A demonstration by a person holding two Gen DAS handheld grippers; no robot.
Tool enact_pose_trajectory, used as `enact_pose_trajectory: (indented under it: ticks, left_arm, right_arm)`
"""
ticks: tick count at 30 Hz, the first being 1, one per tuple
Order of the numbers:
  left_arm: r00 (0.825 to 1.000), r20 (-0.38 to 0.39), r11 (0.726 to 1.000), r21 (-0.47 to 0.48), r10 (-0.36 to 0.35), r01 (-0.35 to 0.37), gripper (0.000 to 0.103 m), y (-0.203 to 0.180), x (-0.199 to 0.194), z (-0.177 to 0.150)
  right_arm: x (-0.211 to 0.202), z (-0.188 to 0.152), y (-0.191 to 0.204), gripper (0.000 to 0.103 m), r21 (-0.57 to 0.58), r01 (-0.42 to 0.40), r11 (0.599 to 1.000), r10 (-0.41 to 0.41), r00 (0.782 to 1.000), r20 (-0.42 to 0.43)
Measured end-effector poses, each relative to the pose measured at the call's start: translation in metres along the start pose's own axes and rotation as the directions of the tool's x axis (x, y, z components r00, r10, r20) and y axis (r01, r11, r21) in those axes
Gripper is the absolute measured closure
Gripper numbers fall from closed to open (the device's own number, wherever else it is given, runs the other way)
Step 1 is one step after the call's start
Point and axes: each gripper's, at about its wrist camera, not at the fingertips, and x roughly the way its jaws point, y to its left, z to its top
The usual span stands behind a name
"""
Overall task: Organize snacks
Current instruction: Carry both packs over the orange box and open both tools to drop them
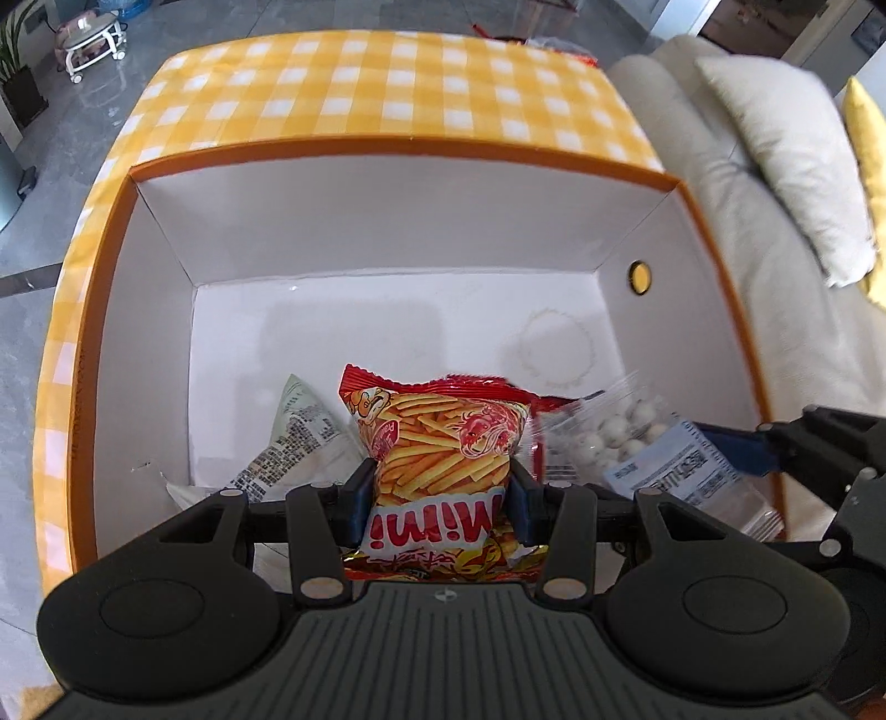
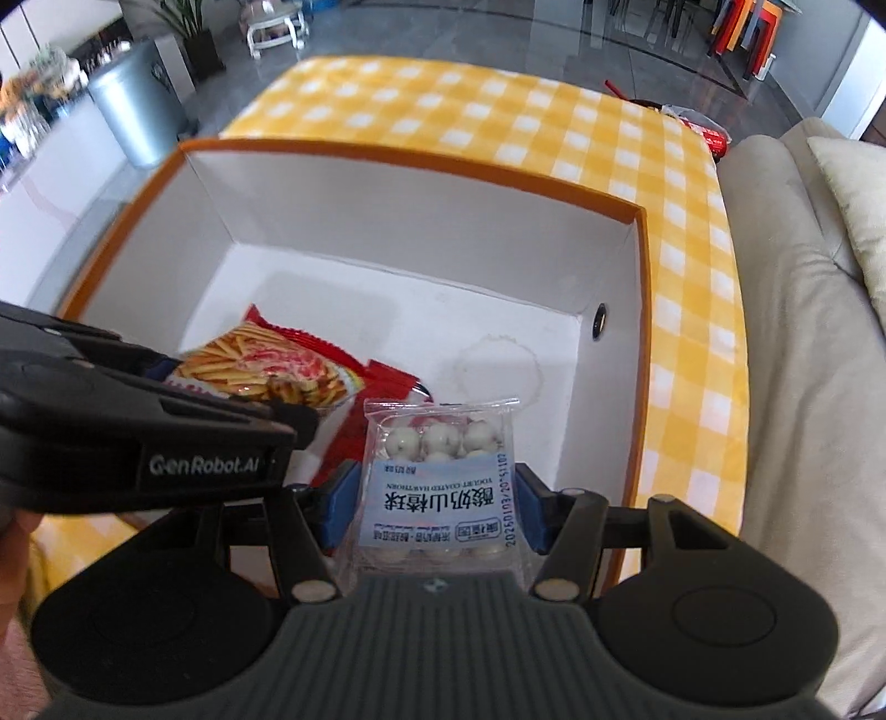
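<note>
Both snack packs lengthwise along clamping fingers: left gripper [image 1: 440,501] chips [image 1: 443,443], right gripper [image 2: 437,507] yogurt-balls [image 2: 440,476].

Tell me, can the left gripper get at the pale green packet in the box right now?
Probably not yet. The left gripper is shut on the prawn stick bag, so its fingers are full. The green packet lies just left of it in the box, uncovered, reachable once the bag is released.

This is a home living room. A cream sofa [image 1: 736,183] with cushions [image 1: 786,166] adjoins a yellow-checked table [image 1: 387,83]; a potted plant [image 2: 188,27] stands on the tiled floor [image 1: 33,343].
</note>
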Motion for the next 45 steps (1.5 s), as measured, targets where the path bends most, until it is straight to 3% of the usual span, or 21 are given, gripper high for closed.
enact_pose_trajectory:
  ticks: [8, 13, 17, 30, 39, 45]
  left_arm:
    - [0.987, -0.029, 0.979, 0.137, 0.157, -0.152, 0.051, -0.006, 0.006, -0.005]
    - [0.964, -0.001, 0.935, 0.241, 0.268, -0.259, 0.050, -0.017, 0.008, -0.004]
    - [0.961, -0.015, 0.925, 0.274, 0.278, -0.263, 0.049, -0.020, 0.012, -0.003]
    - [0.970, -0.088, 0.937, 0.289, 0.229, -0.195, 0.033, -0.016, 0.012, 0.003]
    - [0.976, -0.057, 0.949, 0.252, 0.209, -0.188, 0.028, -0.012, -0.010, 0.002]
    - [0.976, -0.012, 0.943, 0.257, 0.219, -0.209, 0.027, -0.014, -0.032, -0.002]
  right_arm:
    - [0.019, 0.003, 0.007, 0.047, -0.040, 0.060, 0.997, -0.063, 0.995, -0.083]
    - [0.024, 0.003, 0.009, 0.046, -0.060, 0.078, 0.995, -0.084, 0.991, -0.103]
    - [0.025, 0.003, 0.011, 0.046, -0.073, 0.080, 0.994, -0.088, 0.990, -0.107]
    - [0.028, 0.011, 0.012, 0.041, -0.110, 0.026, 0.994, -0.044, 0.984, -0.172]
    - [0.011, 0.017, 0.015, 0.026, -0.134, 0.021, 0.991, -0.044, 0.984, -0.171]
    - [-0.006, 0.017, 0.014, 0.025, -0.110, 0.013, 0.994, -0.030, 0.987, -0.156]
